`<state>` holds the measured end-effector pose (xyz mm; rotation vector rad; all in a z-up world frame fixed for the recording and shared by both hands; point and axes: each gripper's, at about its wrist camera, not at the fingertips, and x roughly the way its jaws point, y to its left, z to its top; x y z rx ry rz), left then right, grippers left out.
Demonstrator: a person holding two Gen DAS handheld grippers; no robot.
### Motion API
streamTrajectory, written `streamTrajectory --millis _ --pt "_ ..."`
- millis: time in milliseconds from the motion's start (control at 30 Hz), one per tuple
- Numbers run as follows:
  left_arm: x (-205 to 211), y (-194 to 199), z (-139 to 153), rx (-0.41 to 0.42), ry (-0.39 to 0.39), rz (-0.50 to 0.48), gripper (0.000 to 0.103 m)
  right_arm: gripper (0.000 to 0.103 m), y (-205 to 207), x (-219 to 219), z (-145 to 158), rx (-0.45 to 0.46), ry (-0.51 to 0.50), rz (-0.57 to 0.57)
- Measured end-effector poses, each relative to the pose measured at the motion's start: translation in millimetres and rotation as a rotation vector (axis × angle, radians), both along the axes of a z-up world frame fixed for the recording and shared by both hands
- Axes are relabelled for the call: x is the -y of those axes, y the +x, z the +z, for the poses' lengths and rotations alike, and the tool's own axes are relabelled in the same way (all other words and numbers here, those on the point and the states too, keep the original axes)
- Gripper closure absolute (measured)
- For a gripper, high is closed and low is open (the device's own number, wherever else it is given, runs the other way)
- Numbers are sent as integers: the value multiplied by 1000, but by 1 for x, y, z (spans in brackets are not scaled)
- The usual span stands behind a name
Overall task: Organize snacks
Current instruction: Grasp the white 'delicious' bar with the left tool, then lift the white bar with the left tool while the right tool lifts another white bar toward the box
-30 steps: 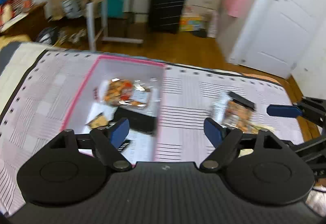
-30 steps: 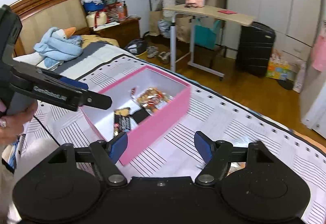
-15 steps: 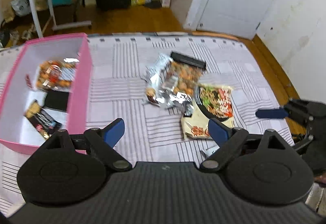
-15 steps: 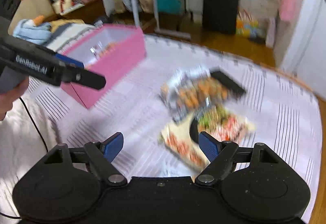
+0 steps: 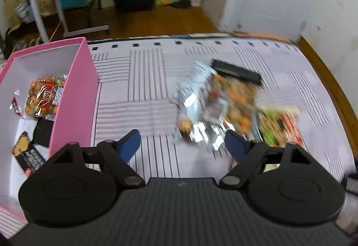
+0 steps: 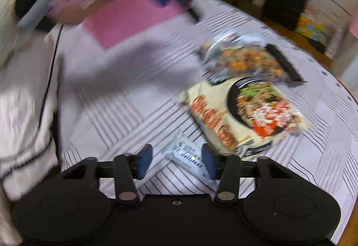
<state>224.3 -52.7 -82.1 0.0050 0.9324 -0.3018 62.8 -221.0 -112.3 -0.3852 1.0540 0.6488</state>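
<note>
Between right tool (image 6: 176,162) pads, white packet (image 6: 189,159), lengthwise diagonal

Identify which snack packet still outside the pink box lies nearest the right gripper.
The small white wrapped bar, lying between the open fingers of the right gripper. The noodle packet and silver nut bag lie farther off.

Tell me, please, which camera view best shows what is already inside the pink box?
The left wrist view: it looks down into the pink box, showing a snack bag and a dark bar. The right wrist view shows only its blurred pink outside, partly behind the left gripper.
</note>
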Motion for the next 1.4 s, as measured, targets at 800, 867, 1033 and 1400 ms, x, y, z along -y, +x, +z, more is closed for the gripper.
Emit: streamTrajectory --millis 800,867,1033,1400 --pt "23 61 -87 -22 -22 20 70 65 14 -29 -35 119 48 80" --pt "20 61 -85 -32 -41 25 73 64 15 -31 -42 104 17 73" --pt "14 61 -84 -61 -39 53 73 57 18 -30 -55 68 -63 56" --pt "10 43 -70 -52 -28 68 76 70 13 -19 -40 58 1 42"
